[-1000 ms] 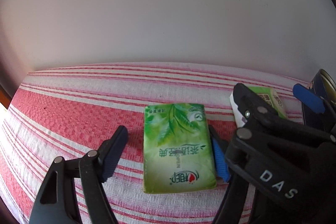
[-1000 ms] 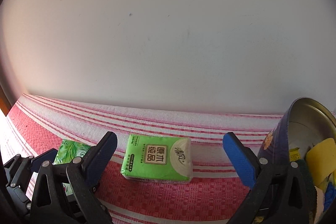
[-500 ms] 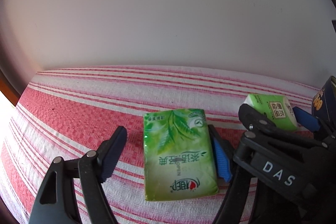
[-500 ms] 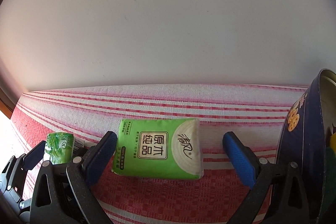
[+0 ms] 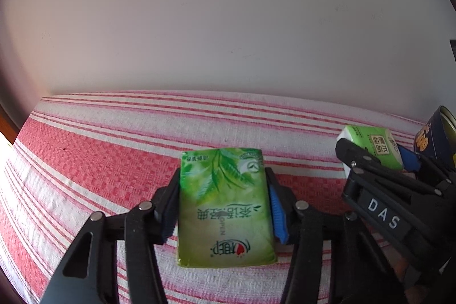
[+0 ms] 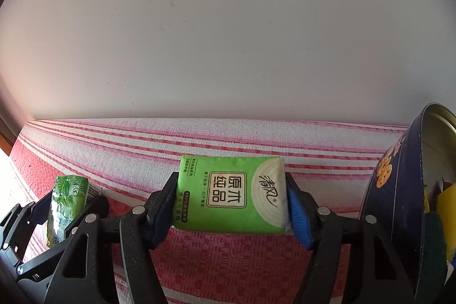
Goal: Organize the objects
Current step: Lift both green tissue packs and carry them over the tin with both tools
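My left gripper (image 5: pixel 223 204) has just closed onto the flat leaf-printed green tissue pack (image 5: pixel 225 215); my right gripper (image 6: pixel 232 200) likewise clamps the green-and-white tissue pack (image 6: pixel 232 194). Both packs lie on the red-striped woven cloth (image 5: pixel 94 161), apparently ready for lifting towards the dark blue tin (image 6: pixel 399 190) alongside.

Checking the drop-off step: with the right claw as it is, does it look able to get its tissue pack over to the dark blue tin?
Probably yes. The right claw has just closed on the tissue pack, and the dark blue tin stands open just to its right, with only bare striped cloth between.
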Available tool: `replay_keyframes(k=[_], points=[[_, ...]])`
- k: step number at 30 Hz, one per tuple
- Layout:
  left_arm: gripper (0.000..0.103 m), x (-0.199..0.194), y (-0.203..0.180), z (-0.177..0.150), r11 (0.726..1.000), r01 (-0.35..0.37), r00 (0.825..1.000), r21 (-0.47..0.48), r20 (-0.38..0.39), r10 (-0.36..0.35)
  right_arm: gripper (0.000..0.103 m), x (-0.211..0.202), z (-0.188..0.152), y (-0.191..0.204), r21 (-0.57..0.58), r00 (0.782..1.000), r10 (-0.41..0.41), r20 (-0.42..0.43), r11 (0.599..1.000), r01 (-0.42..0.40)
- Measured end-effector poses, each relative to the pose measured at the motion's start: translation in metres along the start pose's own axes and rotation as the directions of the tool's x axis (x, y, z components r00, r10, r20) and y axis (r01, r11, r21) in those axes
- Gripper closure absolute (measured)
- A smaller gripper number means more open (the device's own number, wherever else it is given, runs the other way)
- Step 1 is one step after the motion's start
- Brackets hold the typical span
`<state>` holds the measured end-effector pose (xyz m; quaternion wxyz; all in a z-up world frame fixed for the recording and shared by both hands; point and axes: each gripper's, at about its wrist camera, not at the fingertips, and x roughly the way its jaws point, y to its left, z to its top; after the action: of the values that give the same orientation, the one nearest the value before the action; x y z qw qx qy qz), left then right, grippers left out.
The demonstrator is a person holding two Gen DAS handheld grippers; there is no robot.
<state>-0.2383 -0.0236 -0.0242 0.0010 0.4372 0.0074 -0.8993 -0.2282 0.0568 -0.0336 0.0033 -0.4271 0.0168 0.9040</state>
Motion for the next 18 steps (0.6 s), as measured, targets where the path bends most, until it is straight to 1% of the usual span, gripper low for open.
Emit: replay_keyframes(k=[4, 8, 13, 14, 17, 18], points=[[0.05, 0.0, -0.002, 0.002, 1.0, -0.005, 1.0, -0.008, 0.001, 0.005, 0.033, -0.002, -0.001, 0.0, 0.012, 1.0, -0.004, 0.003, 1.0, 0.004], [0.05, 0.001, 0.001, 0.005, 0.999, -0.019, 1.0, -0.043, 0.001, 0.019, 0.033, -0.005, -0.002, 0.001, 0.022, 1.0, -0.011, 0.004, 1.0, 0.011], [0.05, 0.003, 0.001, 0.002, 0.999, -0.03, 1.0, -0.037, 0.0, 0.03, 0.033, -0.011, -0.006, 0.009, 0.006, 1.0, -0.024, -0.006, 1.0, 0.024], [0.05, 0.011, 0.014, 0.002, 0.999, -0.027, 1.0, -0.032, 0.0, 0.027, 0.033, -0.012, -0.008, 0.012, 0.003, 1.0, -0.024, -0.006, 1.0, 0.024], [0.05, 0.005, 0.001, 0.0, 0.999, -0.028, 1.0, -0.037, 0.0, 0.028, 0.033, -0.018, -0.011, 0.018, -0.006, 1.0, -0.025, -0.003, 1.0, 0.025], [0.05, 0.006, 0.002, 0.0, 0.999, -0.027, 1.0, -0.037, 0.0, 0.027, 0.033, -0.019, -0.012, 0.02, -0.007, 1.0, -0.026, -0.001, 1.0, 0.026]])
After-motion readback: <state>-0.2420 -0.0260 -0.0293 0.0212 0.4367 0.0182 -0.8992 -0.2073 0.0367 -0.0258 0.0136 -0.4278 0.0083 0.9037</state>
